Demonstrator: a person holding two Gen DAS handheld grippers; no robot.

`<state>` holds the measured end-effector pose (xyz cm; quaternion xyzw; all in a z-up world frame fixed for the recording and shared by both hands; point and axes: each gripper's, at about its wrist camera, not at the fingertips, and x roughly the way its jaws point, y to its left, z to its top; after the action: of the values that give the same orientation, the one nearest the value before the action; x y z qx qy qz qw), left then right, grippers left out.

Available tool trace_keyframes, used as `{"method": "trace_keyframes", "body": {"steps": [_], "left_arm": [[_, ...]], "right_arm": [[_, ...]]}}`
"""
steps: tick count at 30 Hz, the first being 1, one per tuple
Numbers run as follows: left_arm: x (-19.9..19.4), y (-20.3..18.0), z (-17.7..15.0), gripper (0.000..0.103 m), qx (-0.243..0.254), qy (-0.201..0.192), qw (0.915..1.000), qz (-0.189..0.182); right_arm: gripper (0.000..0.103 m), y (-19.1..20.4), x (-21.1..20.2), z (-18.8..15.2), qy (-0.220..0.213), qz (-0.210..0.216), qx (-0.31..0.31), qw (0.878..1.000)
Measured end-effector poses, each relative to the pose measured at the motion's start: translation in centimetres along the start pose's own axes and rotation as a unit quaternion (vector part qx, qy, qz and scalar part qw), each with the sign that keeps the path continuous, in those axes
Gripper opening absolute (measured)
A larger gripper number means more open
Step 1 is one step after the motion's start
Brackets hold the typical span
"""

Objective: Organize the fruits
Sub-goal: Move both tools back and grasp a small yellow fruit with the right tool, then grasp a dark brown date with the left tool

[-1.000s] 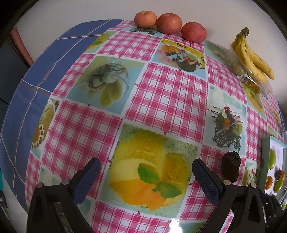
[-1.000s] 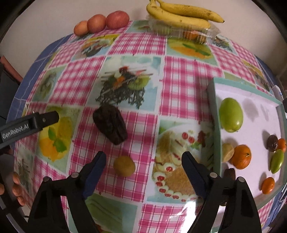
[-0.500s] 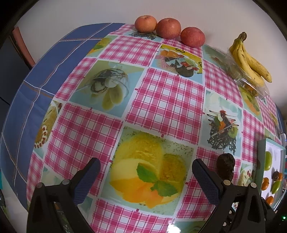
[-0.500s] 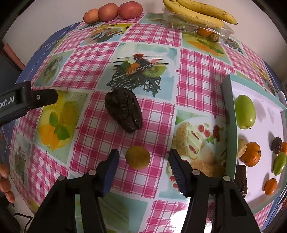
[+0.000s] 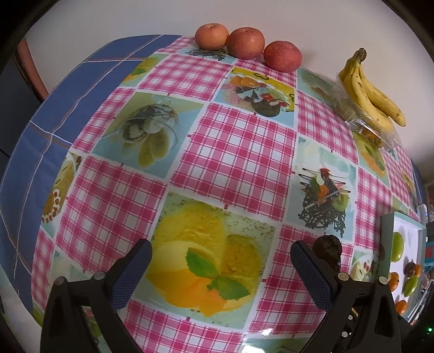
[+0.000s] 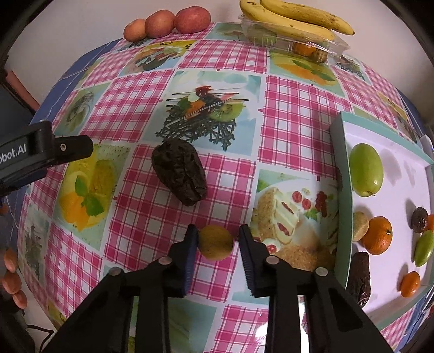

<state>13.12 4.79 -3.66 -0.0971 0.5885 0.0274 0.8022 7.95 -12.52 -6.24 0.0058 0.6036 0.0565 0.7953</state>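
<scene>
A small round yellow fruit (image 6: 215, 242) lies on the checked tablecloth. My right gripper (image 6: 218, 229) is closing on it, and its pads now press the fruit's two sides. Just beyond lies a dark wrinkled fruit (image 6: 179, 175), which in the left wrist view shows as the dark fruit (image 5: 326, 248) behind the right finger. My left gripper (image 5: 219, 245) hangs open above a printed mango picture, with nothing between its fingers. A teal-rimmed white tray (image 6: 340, 163) at the right holds a green fruit (image 6: 366, 169), an orange (image 6: 378, 235) and several smaller fruits.
Three apples (image 5: 245, 42) sit at the table's far edge against the wall. Bananas (image 6: 295, 16) lie on a clear plastic box (image 6: 306, 46) at the far right. Another dark fruit (image 6: 359, 277) lies against the tray's near rim. A finger of the left gripper (image 6: 73, 146) reaches in from the left.
The right gripper's jaws have closed in from wide apart onto the yellow fruit, and the gripper has come closer to the table. The left gripper has stayed open and almost still.
</scene>
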Motion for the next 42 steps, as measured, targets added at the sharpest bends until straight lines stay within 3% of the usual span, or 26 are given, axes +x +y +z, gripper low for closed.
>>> {"method": "trace_keyframes", "body": {"steps": [11, 20, 23, 29, 31, 34, 42], "left_arm": [[-0.3, -1.0, 0.2, 0.103, -0.003, -0.008, 0.9998, -0.019], [-0.3, -2.1, 0.1, 0.101, -0.02, -0.006, 0.9973, -0.07], [-0.3, -3.6, -0.2, 0.091, -0.002, -0.005, 0.9967, -0.081], [0.2, -6.1, -0.7, 0.084, 0.021, 0.006, 0.9942, -0.105], [0.5, -6.9, -0.8, 0.075, 0.029, 0.01, 0.9932, -0.113], [0.9, -7.5, -1.1, 0.073, 0.033, 0.015, 0.9925, -0.117], [1.9, -8.3, -1.4, 0.05, 0.042, 0.026, 0.992, -0.116]], "right_arm": [[0.028, -1.4, -0.4, 0.0, -0.004, 0.012, 0.008, 1.0], [0.028, -4.6, -3.3, 1.0, -0.052, 0.002, 0.044, 0.998], [0.028, -5.9, -4.5, 0.9, -0.07, -0.01, 0.06, 0.996], [0.028, -8.6, -5.5, 0.9, -0.088, -0.028, 0.093, 0.991], [0.028, -9.6, -5.8, 0.8, -0.093, -0.03, 0.103, 0.99], [0.028, -10.6, -6.1, 0.7, -0.096, -0.035, 0.113, 0.988], [0.028, -12.2, -6.3, 0.4, -0.1, -0.033, 0.131, 0.986]]}}
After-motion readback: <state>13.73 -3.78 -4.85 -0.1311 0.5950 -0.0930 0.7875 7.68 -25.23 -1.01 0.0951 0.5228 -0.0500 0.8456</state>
